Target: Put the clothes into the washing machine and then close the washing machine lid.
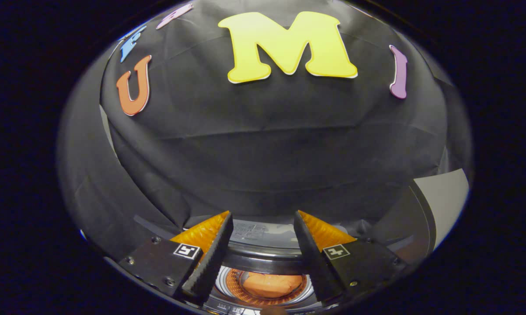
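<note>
washing machine (263, 256): 1 | orange garment (271, 284) in drum: 1, perhaps more | tool (263, 227): 1

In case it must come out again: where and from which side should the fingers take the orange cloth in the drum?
Take the orange cloth at its bunched middle, coming from straight above through the opening, since the drum walls ring it on every side. The gripper fingers stand open, holding nothing.

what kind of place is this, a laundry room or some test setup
Most likely a staged recording booth, not a home laundry room. Black cloth wall hangs behind a top-loading washing machine, whose drum holds an orange garment. The gripper is open above it.
</note>
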A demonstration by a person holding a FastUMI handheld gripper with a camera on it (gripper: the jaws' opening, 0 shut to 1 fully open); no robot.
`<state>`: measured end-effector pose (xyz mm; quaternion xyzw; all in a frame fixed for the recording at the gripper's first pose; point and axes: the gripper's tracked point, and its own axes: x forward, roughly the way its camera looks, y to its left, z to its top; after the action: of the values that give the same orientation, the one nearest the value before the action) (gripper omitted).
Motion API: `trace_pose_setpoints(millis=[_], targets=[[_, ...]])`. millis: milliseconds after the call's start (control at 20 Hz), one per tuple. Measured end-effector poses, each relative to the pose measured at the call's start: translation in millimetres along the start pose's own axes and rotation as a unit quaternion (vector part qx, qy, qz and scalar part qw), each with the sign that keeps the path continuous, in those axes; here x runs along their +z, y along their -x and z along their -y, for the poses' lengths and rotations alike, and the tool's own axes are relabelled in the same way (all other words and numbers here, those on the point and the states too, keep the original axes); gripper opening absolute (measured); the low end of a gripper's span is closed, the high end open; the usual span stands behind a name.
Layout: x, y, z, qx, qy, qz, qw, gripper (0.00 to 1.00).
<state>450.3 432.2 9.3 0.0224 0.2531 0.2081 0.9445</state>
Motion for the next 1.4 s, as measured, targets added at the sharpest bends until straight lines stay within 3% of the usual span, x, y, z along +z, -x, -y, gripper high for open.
trace_pose_setpoints(millis=[900, 1100, 1400], targets=[[-45, 25, -4, -0.002, 0.007, 0.025, 1.000, 0.88], [-84, 28, 6, -0.023, 0.035, -0.029, 0.999, 0.89], [-122, 30, 13, -0.022, 0.045, -0.043, 0.998, 0.89]])
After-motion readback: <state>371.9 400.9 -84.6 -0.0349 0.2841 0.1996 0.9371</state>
